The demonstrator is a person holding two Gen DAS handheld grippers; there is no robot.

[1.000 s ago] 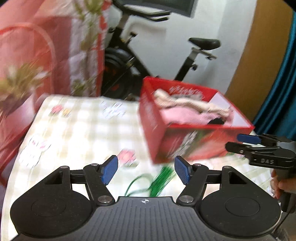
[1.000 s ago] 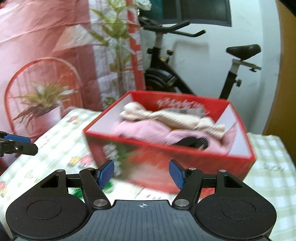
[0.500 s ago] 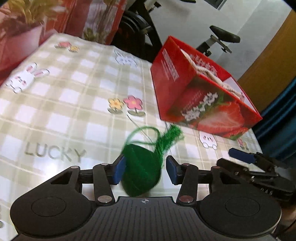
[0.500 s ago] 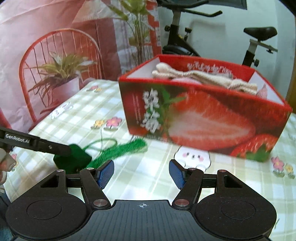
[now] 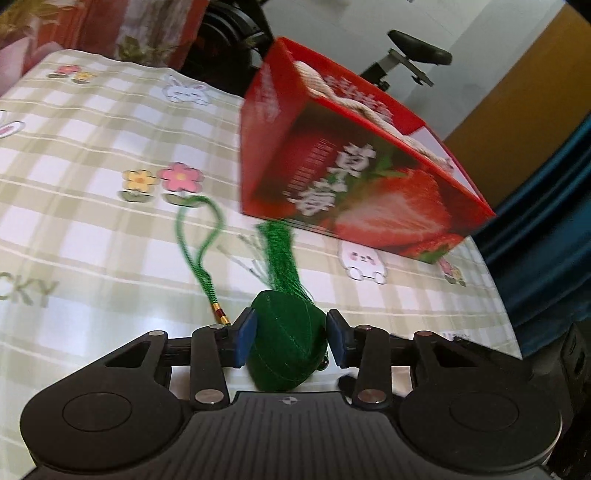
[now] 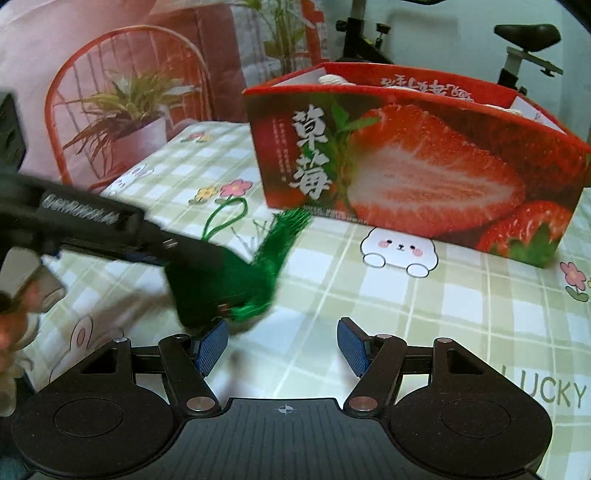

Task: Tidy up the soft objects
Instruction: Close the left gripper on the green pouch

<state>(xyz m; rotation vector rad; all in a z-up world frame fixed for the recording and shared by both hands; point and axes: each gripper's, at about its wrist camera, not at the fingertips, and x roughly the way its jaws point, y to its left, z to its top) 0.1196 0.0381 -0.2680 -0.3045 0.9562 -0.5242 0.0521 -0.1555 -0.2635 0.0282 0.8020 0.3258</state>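
Note:
A green sachet (image 5: 288, 343) with a tassel (image 5: 279, 254) and a loop cord (image 5: 199, 236) lies on the checked tablecloth (image 5: 92, 221). My left gripper (image 5: 291, 332) has it between its blue pads; the jaws are closing and both pads touch its sides. From the right wrist, the left gripper (image 6: 192, 258) reaches in from the left over the sachet (image 6: 207, 284). My right gripper (image 6: 282, 345) hovers just right of it, open, with only cloth between its pads. Behind stands the red strawberry box (image 5: 369, 177) (image 6: 406, 166), with a cream knit item (image 5: 325, 85) inside.
An exercise bike (image 6: 524, 33) stands behind the table. A red wire chair with a potted plant (image 6: 122, 92) is at the far left. A blue curtain (image 5: 546, 221) hangs past the table's right edge. A person's hand (image 6: 14, 295) holds the left gripper.
Both grippers have sunk toward the table. The left jaws have narrowed around the green sachet, which now fills the gap between the pads. The right jaws kept their width.

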